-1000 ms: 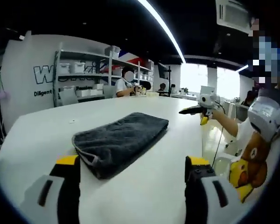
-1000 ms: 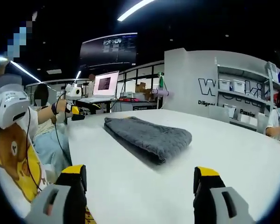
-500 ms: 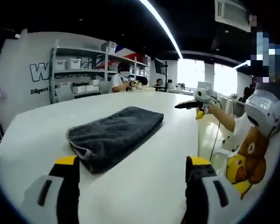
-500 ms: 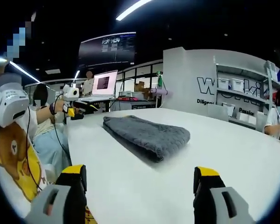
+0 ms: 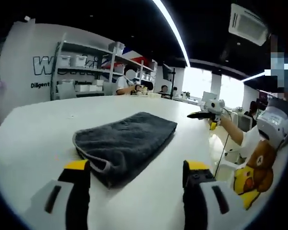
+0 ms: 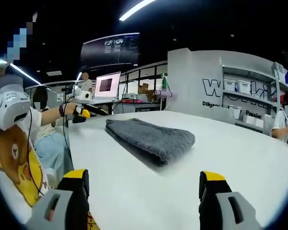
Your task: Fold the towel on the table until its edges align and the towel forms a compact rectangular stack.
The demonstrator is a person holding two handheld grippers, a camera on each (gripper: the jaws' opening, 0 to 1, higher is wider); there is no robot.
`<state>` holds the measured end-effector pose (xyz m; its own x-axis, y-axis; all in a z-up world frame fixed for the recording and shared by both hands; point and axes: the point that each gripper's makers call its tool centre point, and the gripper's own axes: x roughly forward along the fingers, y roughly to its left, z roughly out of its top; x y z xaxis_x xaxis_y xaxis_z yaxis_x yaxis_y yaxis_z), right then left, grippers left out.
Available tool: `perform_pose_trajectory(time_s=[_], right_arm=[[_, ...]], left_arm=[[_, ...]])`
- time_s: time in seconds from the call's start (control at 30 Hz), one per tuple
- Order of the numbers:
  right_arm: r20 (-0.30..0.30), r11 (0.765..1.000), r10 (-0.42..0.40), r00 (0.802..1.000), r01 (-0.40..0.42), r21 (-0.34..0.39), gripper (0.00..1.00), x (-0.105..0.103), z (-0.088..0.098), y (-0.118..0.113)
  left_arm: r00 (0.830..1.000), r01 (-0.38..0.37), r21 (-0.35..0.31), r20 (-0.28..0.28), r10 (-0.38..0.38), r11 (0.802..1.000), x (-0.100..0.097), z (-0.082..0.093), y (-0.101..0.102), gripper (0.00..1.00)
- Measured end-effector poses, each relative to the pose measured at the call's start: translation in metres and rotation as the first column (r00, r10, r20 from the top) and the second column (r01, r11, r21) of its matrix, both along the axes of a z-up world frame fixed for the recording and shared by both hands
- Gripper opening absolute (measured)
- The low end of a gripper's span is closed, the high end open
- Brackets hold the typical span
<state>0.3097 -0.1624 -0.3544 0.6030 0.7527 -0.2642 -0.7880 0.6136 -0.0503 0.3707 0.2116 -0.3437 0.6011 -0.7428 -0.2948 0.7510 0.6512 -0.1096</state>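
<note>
A dark grey towel [image 5: 122,143] lies folded into a long rectangle on the white table [image 5: 33,129]. My left gripper [image 5: 134,175] hovers just short of its near end, jaws wide open with nothing between them. In the right gripper view the same towel [image 6: 151,139] lies further off on the table [image 6: 240,158], and my right gripper [image 6: 141,184] stands open and empty, well clear of the towel. The right gripper [image 5: 204,114] also appears past the towel's far end in the left gripper view, and the left gripper [image 6: 84,111] appears at the table's left edge in the right gripper view.
A person in a bear-print shirt [image 5: 257,177] stands at the table's edge, also seen as a shirt [image 6: 12,163]. White shelves [image 5: 81,67] with bins line the back wall. A laptop [image 6: 105,88] sits beyond the table. Another person [image 5: 127,84] sits far off.
The left gripper view has moved a little closer to the towel and tilted. The left gripper's hand, seen from the right, has shifted slightly right. The towel lies still.
</note>
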Motion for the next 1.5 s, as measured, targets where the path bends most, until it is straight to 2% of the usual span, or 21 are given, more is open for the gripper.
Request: perform_pose_trajectory(time_s=[0.07,0.17,0.3,0.47,0.5,0.67,0.73,0.87,1.13,1.23,1.3,1.5], right_arm=[[0.0,1.0,-0.001,1.0,0.001,0.0,1.0,0.0,0.0,0.0],[0.0,1.0,-0.002,1.0,0.002,0.001,1.0,0.0,0.0,0.0],[-0.007,1.0,-0.005,1.0,0.005,-0.002,1.0,-0.001,-0.002,-0.001],[-0.006,1.0,-0.01,1.0,0.01,-0.001,1.0,-0.001,-0.002,-0.004],[-0.006,1.0,-0.012,1.0,0.012,0.0,1.0,-0.001,-0.002,-0.004],[-0.01,1.0,-0.012,1.0,0.012,-0.011,1.0,-0.002,-0.005,-0.004],[-0.008,1.0,-0.011,1.0,0.011,-0.009,1.0,-0.001,-0.005,-0.003],[-0.008,1.0,-0.01,1.0,0.01,-0.008,1.0,0.0,-0.004,-0.002],[-0.006,1.0,-0.005,1.0,0.005,-0.009,1.0,-0.001,-0.004,-0.002],[-0.006,1.0,-0.009,1.0,0.009,-0.01,1.0,-0.001,-0.004,-0.003],[-0.006,1.0,-0.011,1.0,0.011,-0.009,1.0,-0.001,-0.004,-0.004],[-0.005,1.0,-0.01,1.0,0.01,-0.01,1.0,-0.002,-0.004,-0.004]], left_arm=[[1.0,0.004,0.009,-0.008,-0.004,1.0,0.007,-0.004,0.002,0.73],[0.999,0.039,-0.007,-0.019,-0.039,0.999,0.009,-0.008,-0.001,0.57],[0.999,0.035,-0.016,-0.039,-0.035,0.999,0.018,-0.013,-0.003,0.49],[0.997,0.013,-0.02,-0.081,-0.015,1.0,0.023,-0.02,-0.001,0.31],[0.996,0.006,-0.019,-0.084,-0.007,1.0,0.023,-0.02,0.001,0.25],[0.994,-0.037,-0.054,-0.104,0.031,0.998,0.025,-0.018,0.01,0.05],[0.989,-0.064,-0.038,-0.133,0.059,0.997,0.025,-0.023,0.015,0.04],[0.989,-0.063,-0.037,-0.14,0.057,0.997,0.021,-0.026,0.016,0.03],[0.992,-0.081,-0.05,-0.106,0.075,0.995,0.02,-0.012,0.021,0.02],[0.985,-0.109,0.062,-0.13,0.116,0.992,0.017,-0.034,0.03,0.02],[0.984,-0.104,0.061,-0.139,0.112,0.993,0.018,-0.041,0.027,0.02],[0.985,-0.109,0.09,-0.127,0.12,0.99,0.019,-0.045,0.03,0.02]])
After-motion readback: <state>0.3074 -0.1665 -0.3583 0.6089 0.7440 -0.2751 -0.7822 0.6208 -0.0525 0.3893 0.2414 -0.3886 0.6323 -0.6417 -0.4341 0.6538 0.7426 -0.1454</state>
